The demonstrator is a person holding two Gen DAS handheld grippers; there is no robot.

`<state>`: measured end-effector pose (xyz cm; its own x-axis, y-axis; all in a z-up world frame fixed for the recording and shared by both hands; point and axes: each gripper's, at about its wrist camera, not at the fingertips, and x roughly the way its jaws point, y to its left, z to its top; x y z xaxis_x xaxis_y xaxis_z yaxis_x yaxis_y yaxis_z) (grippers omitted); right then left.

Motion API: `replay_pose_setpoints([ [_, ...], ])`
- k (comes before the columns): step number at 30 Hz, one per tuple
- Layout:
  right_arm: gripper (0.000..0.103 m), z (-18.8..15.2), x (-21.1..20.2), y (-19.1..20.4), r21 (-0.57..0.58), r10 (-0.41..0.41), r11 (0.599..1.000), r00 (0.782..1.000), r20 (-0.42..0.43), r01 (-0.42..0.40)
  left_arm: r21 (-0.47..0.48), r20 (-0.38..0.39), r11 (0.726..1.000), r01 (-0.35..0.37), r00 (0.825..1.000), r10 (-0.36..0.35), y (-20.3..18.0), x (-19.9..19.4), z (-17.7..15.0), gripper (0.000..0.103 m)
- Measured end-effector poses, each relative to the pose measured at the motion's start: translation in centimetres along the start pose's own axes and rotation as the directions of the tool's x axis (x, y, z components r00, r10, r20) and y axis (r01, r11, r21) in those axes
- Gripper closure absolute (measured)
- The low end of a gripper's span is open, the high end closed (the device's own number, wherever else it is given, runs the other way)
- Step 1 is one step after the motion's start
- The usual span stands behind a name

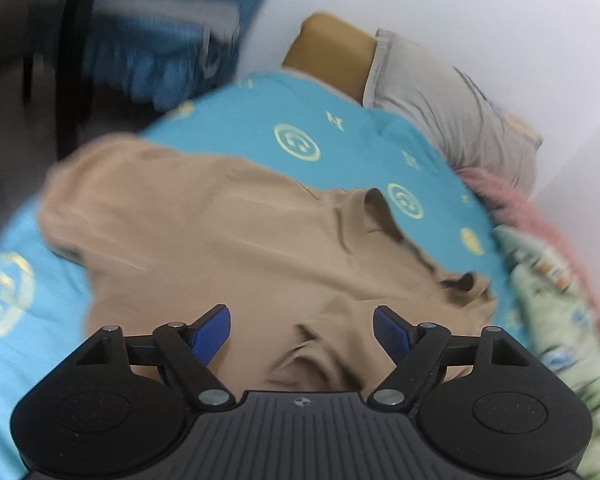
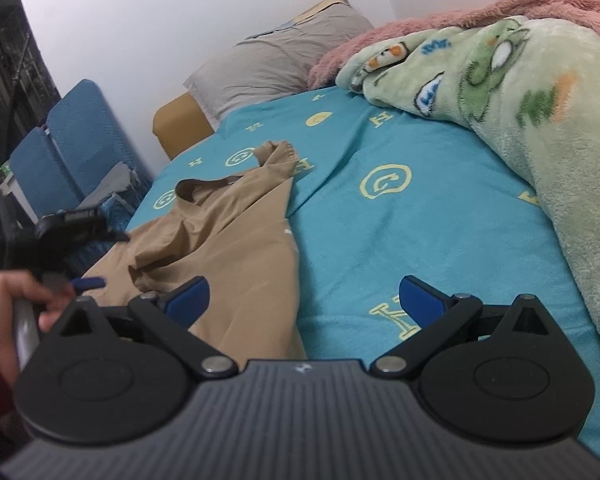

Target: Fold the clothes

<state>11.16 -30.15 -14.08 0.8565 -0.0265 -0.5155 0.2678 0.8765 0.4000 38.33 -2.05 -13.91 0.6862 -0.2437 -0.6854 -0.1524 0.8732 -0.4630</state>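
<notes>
A tan T-shirt (image 1: 220, 232) lies crumpled on the turquoise bed sheet (image 1: 332, 132), its neck opening toward the right in the left wrist view. My left gripper (image 1: 302, 330) hovers open just above the shirt's near folds, with nothing between its blue pads. In the right wrist view the same shirt (image 2: 228, 240) sprawls on the left part of the sheet (image 2: 420, 220). My right gripper (image 2: 304, 300) stands open over the shirt's right edge, empty. The left gripper (image 2: 70, 228) and the hand holding it show at that view's left edge.
A green cartoon blanket (image 2: 520, 100) and a pink fleece (image 2: 440, 20) are heaped on the bed's right side. A grey pillow (image 2: 276, 60) leans on the tan headboard (image 2: 180, 120) by the white wall. Blue chairs (image 2: 72, 140) stand beside the bed at left.
</notes>
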Motion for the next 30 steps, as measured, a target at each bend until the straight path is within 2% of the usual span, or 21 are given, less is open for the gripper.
replay_pose_setpoints([
  [2,0.000,-0.1,0.1,0.1,-0.005,0.006,1.000,1.000,-0.005,-0.006,-0.058,-0.082,0.998,0.023,0.996,-0.027,0.4,2.3,1.0,0.024],
  [3,0.000,-0.1,0.2,0.2,-0.006,0.012,1.000,1.000,-0.013,-0.012,-0.088,-0.122,0.996,0.032,0.992,-0.043,0.6,3.4,1.5,0.031],
  [4,0.000,-0.2,0.3,0.2,-0.008,0.023,1.000,1.000,-0.021,-0.023,-0.111,-0.135,0.994,0.011,0.990,-0.026,0.7,4.2,1.6,0.036],
  [6,0.000,-0.4,0.6,0.4,-0.014,0.043,0.999,0.998,-0.038,-0.044,-0.148,-0.159,0.989,0.018,0.986,-0.042,0.7,5.6,1.9,0.037],
  [8,0.000,-0.6,0.7,0.8,-0.036,0.050,0.998,0.998,-0.048,-0.052,-0.132,-0.201,0.987,0.088,0.973,-0.114,0.1,6.9,2.1,0.043],
  [10,0.000,-0.7,0.9,1.2,-0.052,0.057,0.997,0.997,-0.058,-0.060,-0.022,-0.232,0.993,0.117,0.965,-0.119,-1.5,7.6,2.2,0.066],
  [12,0.000,-0.8,1.0,1.4,-0.056,0.065,0.996,0.996,-0.068,-0.069,0.116,-0.251,0.986,0.119,0.964,-0.087,-3.3,7.8,1.7,0.082],
  [13,0.000,-0.9,1.1,1.4,-0.056,0.065,0.996,0.995,-0.071,-0.069,0.178,-0.264,0.978,0.107,0.963,-0.058,-4.1,8.1,1.5,0.096],
  [14,0.000,-0.9,1.1,1.4,-0.056,0.066,0.996,0.995,-0.074,-0.070,0.226,-0.253,0.970,0.089,0.967,-0.030,-4.9,8.1,1.4,0.096],
  [16,0.000,-1.0,1.3,1.4,-0.054,0.067,0.996,0.995,-0.080,-0.071,0.309,-0.184,0.947,0.084,0.983,-0.027,-6.6,7.4,1.8,0.096],
  [18,0.000,-1.1,1.4,1.2,-0.048,0.064,0.997,0.994,-0.084,-0.068,0.405,-0.061,0.912,0.067,0.997,-0.047,-8.3,6.4,2.6,0.096],
  [20,0.000,-1.1,1.5,1.1,-0.042,0.058,0.997,0.995,-0.084,-0.062,0.491,0.085,0.871,0.013,0.994,-0.063,-10.0,5.6,3.4,0.096],
  [21,0.000,-1.1,1.5,1.1,-0.041,0.056,0.997,0.995,-0.082,-0.059,0.504,0.143,0.863,-0.027,0.988,-0.052,-10.6,5.7,3.8,0.096],
  [23,0.000,-1.1,1.6,1.1,-0.039,0.051,0.998,0.996,-0.079,-0.055,0.510,0.178,0.855,-0.091,0.984,-0.002,-10.9,7.0,4.0,0.096],
  [26,0.000,-1.3,1.7,1.1,-0.044,0.051,0.998,0.996,-0.080,-0.054,0.503,0.149,0.852,-0.146,0.986,0.081,-10.5,9.6,3.1,0.092],
  [29,0.000,-1.3,1.7,1.0,-0.050,0.051,0.997,0.996,-0.072,-0.054,0.490,0.128,0.853,-0.179,0.983,0.133,-9.5,10.0,1.6,0.077],
  [30,0.000,-1.3,1.7,1.0,-0.049,0.053,0.997,0.996,-0.067,-0.057,0.485,0.110,0.858,-0.170,0.985,0.134,-9.1,9.5,1.2,0.067],
])
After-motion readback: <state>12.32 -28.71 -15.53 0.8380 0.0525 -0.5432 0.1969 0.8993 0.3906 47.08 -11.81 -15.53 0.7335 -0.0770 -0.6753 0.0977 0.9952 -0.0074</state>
